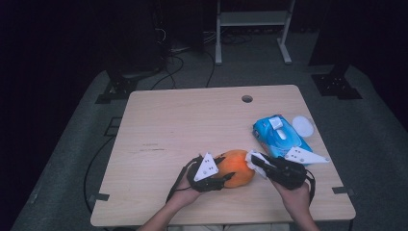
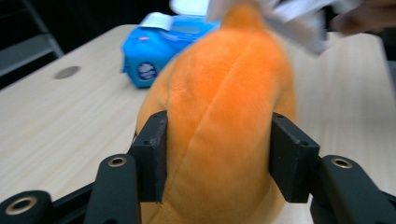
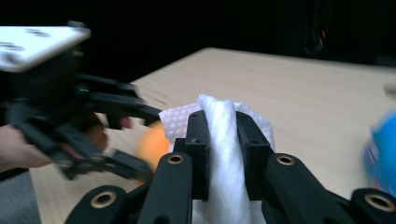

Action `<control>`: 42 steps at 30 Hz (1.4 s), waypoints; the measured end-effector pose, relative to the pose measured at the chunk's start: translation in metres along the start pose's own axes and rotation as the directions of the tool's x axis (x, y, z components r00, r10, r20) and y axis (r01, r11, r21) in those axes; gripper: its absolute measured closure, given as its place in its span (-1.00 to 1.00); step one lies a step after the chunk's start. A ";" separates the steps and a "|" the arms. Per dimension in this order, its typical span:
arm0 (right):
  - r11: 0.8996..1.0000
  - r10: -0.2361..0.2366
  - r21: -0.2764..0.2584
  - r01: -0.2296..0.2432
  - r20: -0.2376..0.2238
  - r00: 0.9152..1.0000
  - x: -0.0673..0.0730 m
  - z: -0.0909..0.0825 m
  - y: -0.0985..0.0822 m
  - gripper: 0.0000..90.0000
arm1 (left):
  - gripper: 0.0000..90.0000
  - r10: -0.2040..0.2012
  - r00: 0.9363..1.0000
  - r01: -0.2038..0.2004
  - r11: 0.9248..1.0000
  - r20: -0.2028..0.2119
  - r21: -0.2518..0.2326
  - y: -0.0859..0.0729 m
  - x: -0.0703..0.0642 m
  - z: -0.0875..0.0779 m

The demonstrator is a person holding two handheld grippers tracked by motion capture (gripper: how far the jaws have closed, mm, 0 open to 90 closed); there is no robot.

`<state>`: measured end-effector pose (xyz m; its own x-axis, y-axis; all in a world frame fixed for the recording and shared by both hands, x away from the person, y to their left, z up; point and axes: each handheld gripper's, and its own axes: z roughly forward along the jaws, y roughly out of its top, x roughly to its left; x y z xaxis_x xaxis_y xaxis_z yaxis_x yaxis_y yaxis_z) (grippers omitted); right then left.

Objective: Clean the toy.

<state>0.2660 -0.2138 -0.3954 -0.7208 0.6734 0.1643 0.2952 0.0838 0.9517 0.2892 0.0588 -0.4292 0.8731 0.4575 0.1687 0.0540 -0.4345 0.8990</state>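
Note:
An orange plush toy (image 1: 236,168) lies near the front edge of the wooden table (image 1: 192,125). My left gripper (image 1: 226,174) is shut on its left end. In the left gripper view both pads press into the plush (image 2: 224,107), one on each side. My right gripper (image 1: 255,162) comes in from the right, shut on a white wipe (image 1: 254,157) that rests against the toy's right end. In the right gripper view the folded wipe (image 3: 224,135) is pinched between the jaws, with the orange plush (image 3: 154,144) just behind it.
A blue pack of wipes (image 1: 278,137) lies on the table just behind my right gripper, with a round white lid (image 1: 303,125) beside it. A cable hole (image 1: 247,98) sits near the table's far edge. A metal stand and cables are on the floor beyond.

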 end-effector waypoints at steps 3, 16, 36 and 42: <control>0.997 -0.081 0.008 0.081 -0.024 0.996 0.018 0.010 0.006 0.71 | 0.03 -0.023 1.000 0.023 1.000 0.010 0.002 -0.002 0.000 0.001; 0.991 -0.013 0.136 0.008 0.035 0.999 -0.005 0.014 -0.015 0.71 | -0.18 -0.126 0.979 0.138 0.988 0.158 -0.068 0.000 0.004 -0.006; 0.976 0.040 0.214 -0.031 -0.040 0.998 -0.006 0.010 -0.033 0.69 | -0.31 -0.123 0.959 0.115 0.992 0.257 0.046 0.000 0.004 -0.008; 0.971 -0.002 0.237 0.028 -0.106 0.994 0.006 0.003 -0.037 0.69 | -0.62 -0.110 0.952 0.108 0.994 0.287 0.022 0.009 0.005 -0.001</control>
<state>0.2532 -0.2105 -0.4305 -0.7841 0.5913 0.1888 0.4152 0.2736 0.8676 0.2933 0.0577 -0.4201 0.9639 0.2608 -0.0542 0.1588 -0.3993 0.9030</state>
